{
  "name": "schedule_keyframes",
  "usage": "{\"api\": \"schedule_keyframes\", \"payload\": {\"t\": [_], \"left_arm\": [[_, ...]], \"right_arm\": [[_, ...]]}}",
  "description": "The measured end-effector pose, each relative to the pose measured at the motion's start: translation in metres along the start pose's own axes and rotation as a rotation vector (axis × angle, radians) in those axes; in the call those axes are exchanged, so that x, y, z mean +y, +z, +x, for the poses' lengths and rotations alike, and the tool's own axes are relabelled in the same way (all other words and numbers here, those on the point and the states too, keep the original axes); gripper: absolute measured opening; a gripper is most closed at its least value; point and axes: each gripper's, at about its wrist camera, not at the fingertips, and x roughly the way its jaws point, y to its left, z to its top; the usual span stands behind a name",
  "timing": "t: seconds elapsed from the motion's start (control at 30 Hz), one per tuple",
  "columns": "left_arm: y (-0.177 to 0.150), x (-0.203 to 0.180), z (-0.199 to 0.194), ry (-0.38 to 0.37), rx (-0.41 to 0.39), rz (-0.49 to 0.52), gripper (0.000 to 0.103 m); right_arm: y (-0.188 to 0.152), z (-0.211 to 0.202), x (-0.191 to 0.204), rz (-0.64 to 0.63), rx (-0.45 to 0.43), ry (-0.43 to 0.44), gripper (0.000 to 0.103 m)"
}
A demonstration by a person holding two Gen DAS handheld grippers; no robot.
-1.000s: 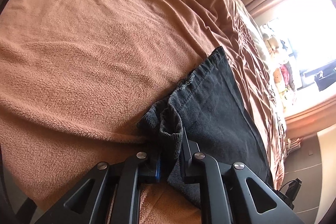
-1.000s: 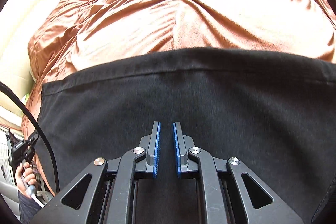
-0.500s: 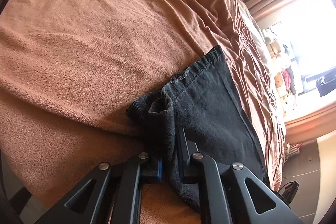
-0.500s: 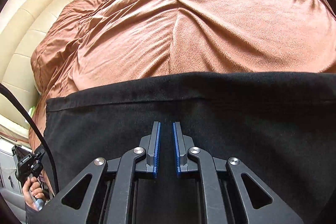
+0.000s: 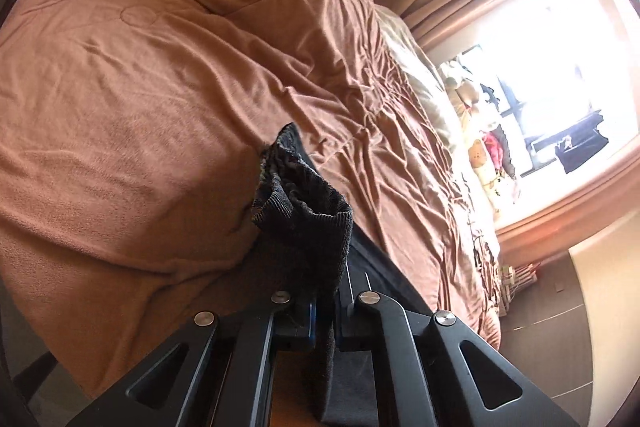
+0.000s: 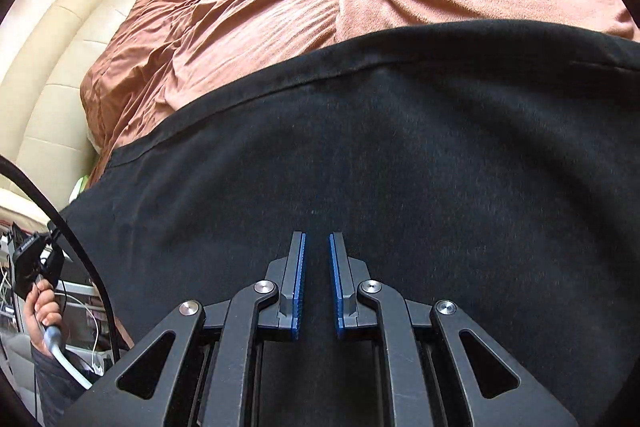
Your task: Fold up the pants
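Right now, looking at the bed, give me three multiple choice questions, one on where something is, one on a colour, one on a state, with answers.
1. Where do the pants lie?
A. on the floor
B. on the brown blanket
C. on a chair

2. What colour are the pants?
A. black
B. white
C. red

3. What is the left claw doing?
A. hanging open over bare blanket
B. holding a pillow
C. clamped on a bunched end of the pants

Answers:
1 B, black cloth spreads over the blanket.
2 A, the fabric is black in both views.
3 C, ribbed dark cloth sits pinched between its pads.
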Motion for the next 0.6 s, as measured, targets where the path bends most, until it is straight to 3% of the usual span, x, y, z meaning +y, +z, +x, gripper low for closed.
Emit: {"api": "schedule_keyframes", "payload": {"t": [0.27,0.6], "left_arm": [[0.003,-0.080,-0.021,-0.040,-0.033,0.114,0.005],[-0.008,-0.181,-0.048,-0.103,-0.057,0.246,0.005]], "right_arm": [[-0.028,-0.018,-0.010,0.011,-0.001,0.064,0.009],[-0.049,-0.072,-0.028,-0.002,-0.107,0.152,0.009]]}}
